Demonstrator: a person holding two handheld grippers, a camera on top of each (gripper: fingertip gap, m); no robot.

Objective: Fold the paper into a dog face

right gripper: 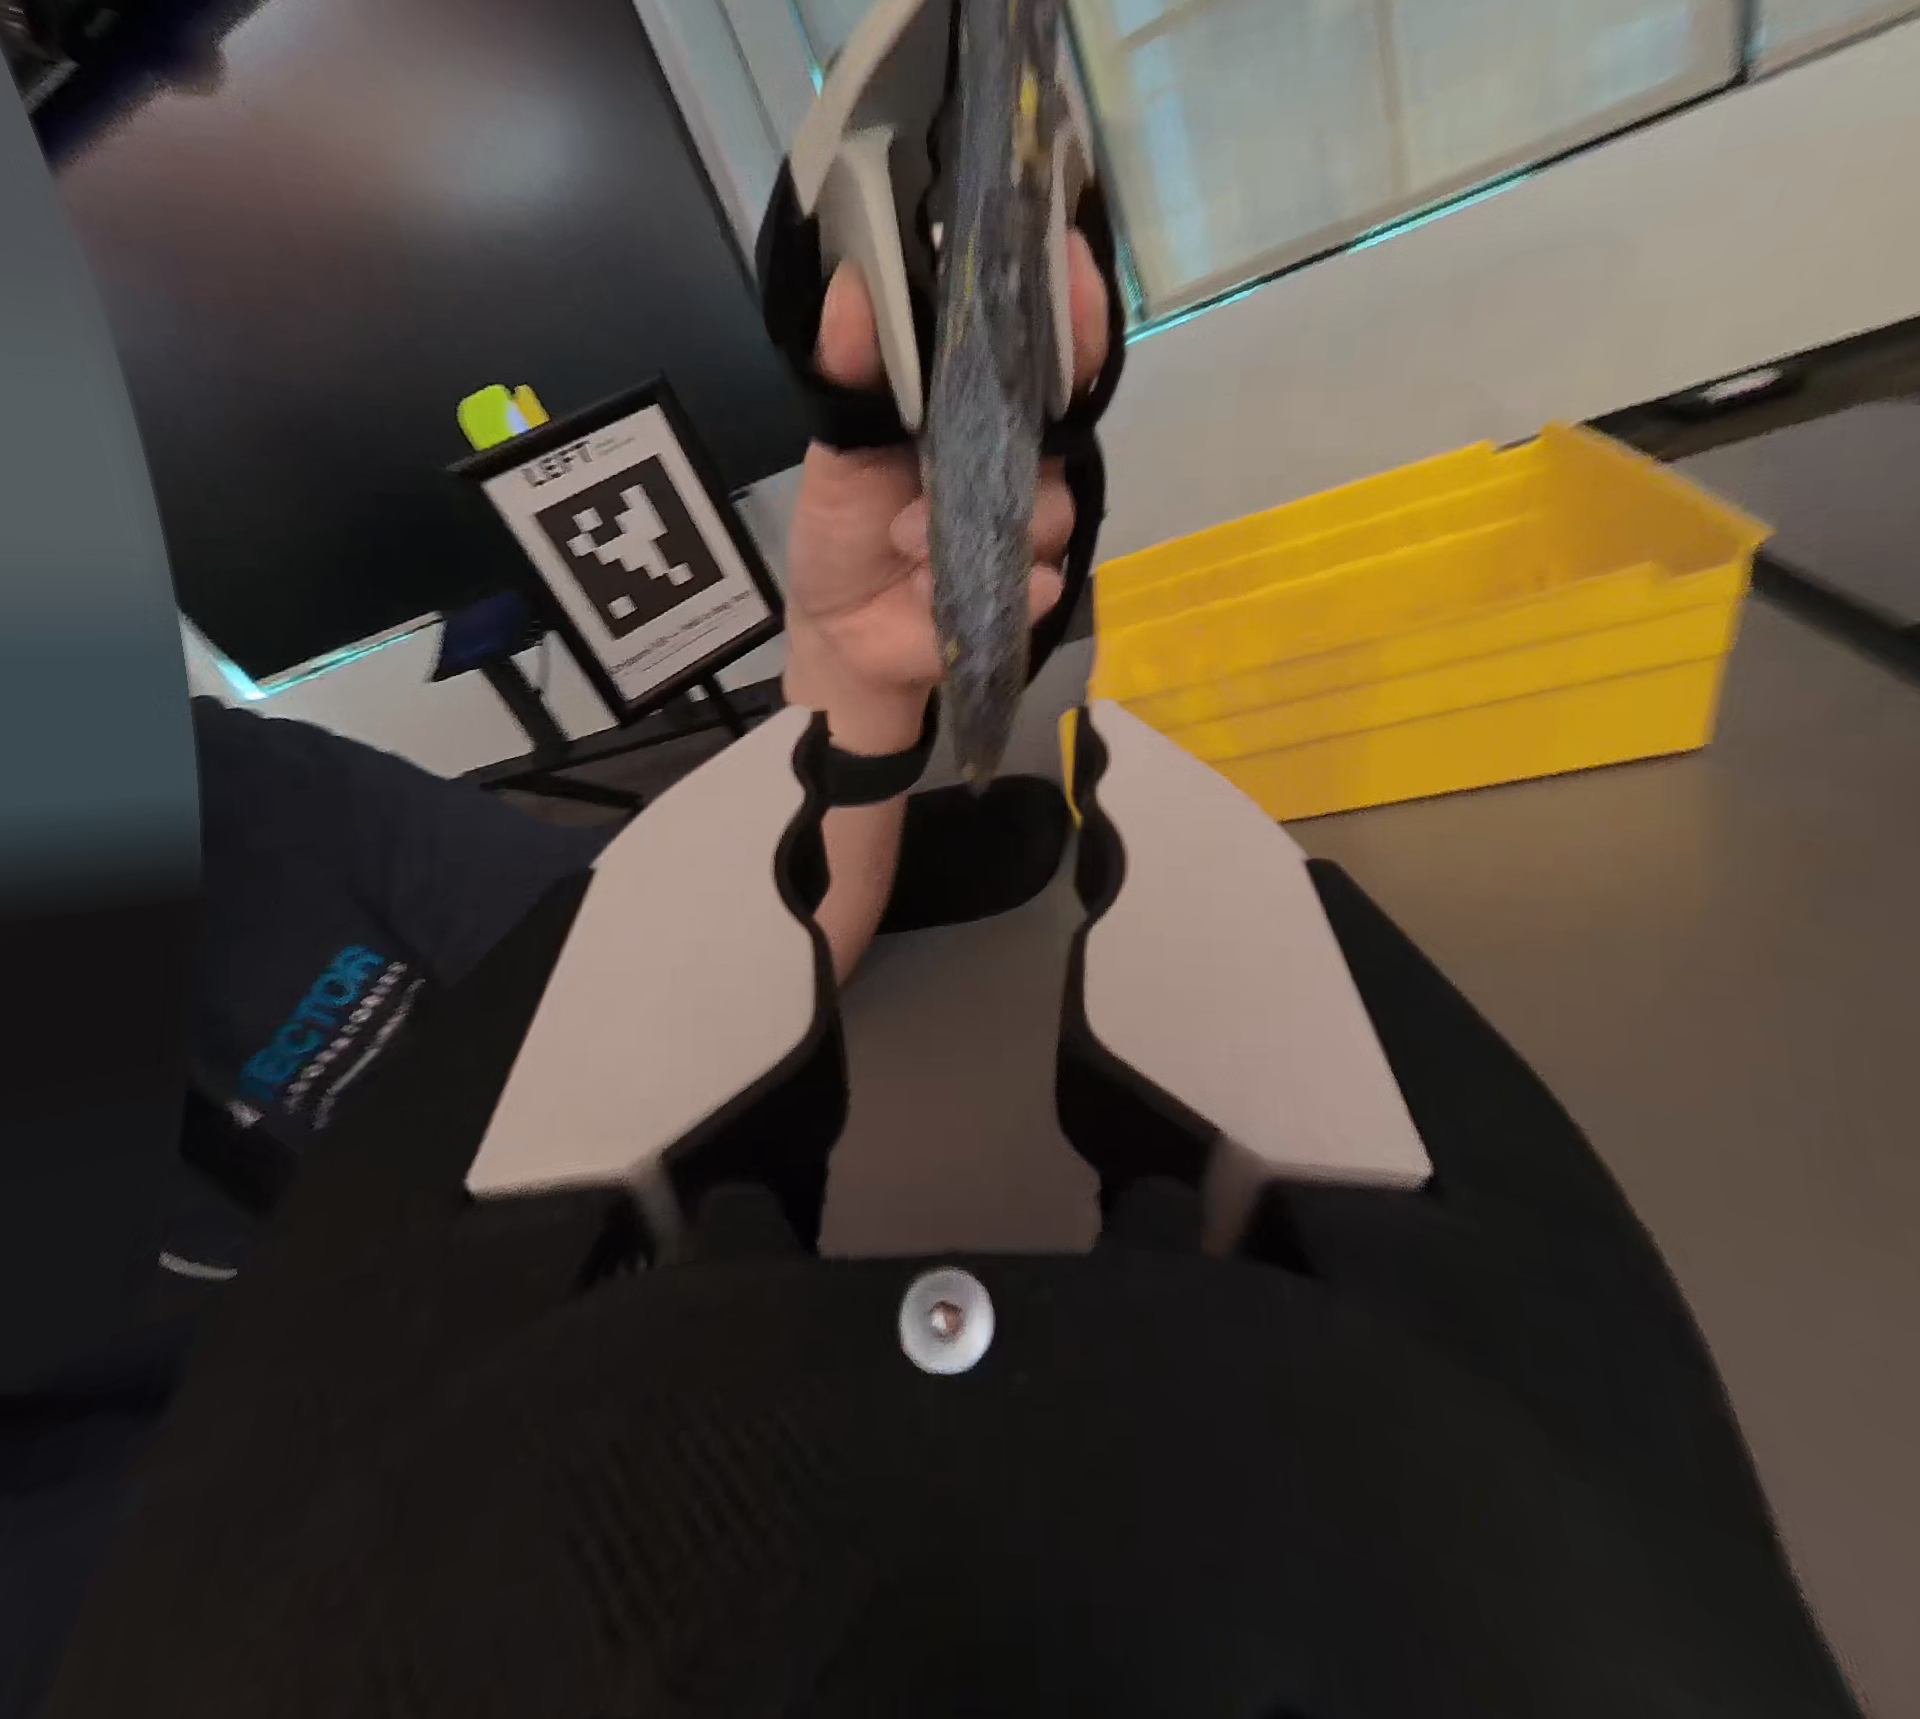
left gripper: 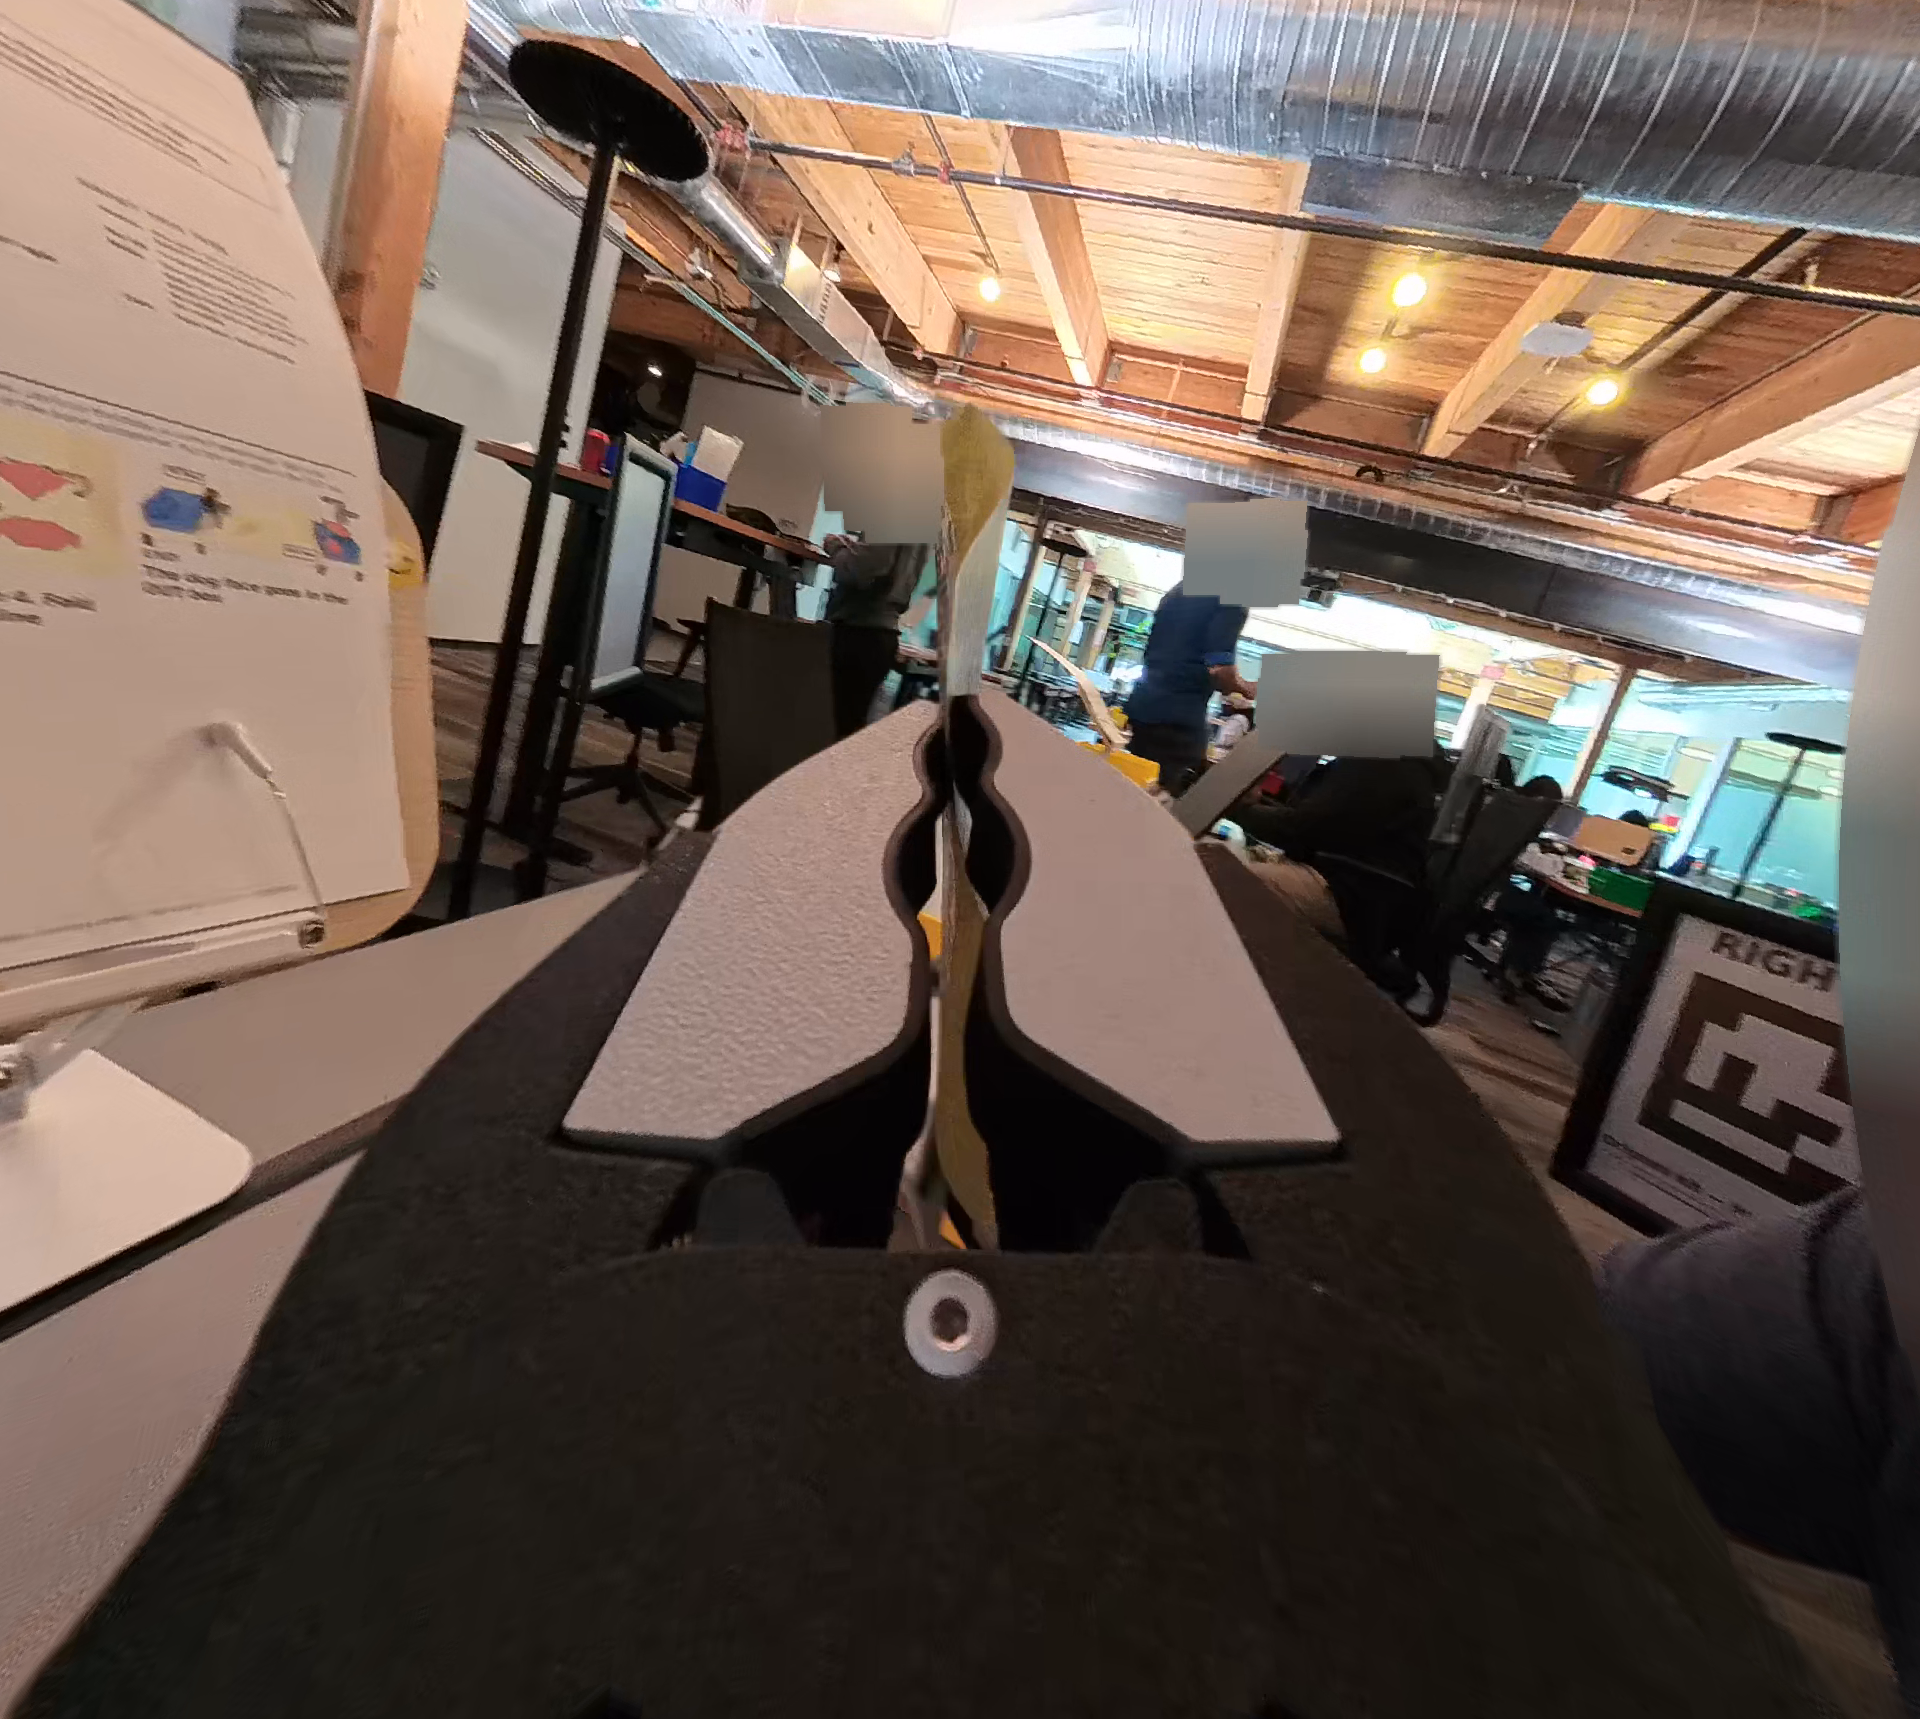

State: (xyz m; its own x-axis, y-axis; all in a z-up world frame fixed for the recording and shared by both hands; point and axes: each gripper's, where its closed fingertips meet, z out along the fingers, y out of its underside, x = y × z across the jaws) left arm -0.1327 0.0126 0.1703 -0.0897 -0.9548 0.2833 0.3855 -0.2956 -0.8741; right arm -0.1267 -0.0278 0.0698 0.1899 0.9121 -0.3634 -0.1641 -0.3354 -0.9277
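Left gripper (left gripper: 958, 734) is clamping the paper (left gripper: 971, 547) edge-on, lifted above the table (right gripper: 1558, 942). Right gripper (right gripper: 940, 770) is hanging apart, empty, below the sheet. Risk: the thin pinch is letting the paper slip or crumple when regrasped.

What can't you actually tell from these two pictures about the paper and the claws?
- How far the paper is folded: left wrist view shows it edge-on, pinched in the left claw.
- The paper's pattern: blurred in the right wrist view, and its top is cut off by the edge.
- What's inside the yellow bin: its wall hides the bottom.
- Whether the open right claw touches the paper: unclear.
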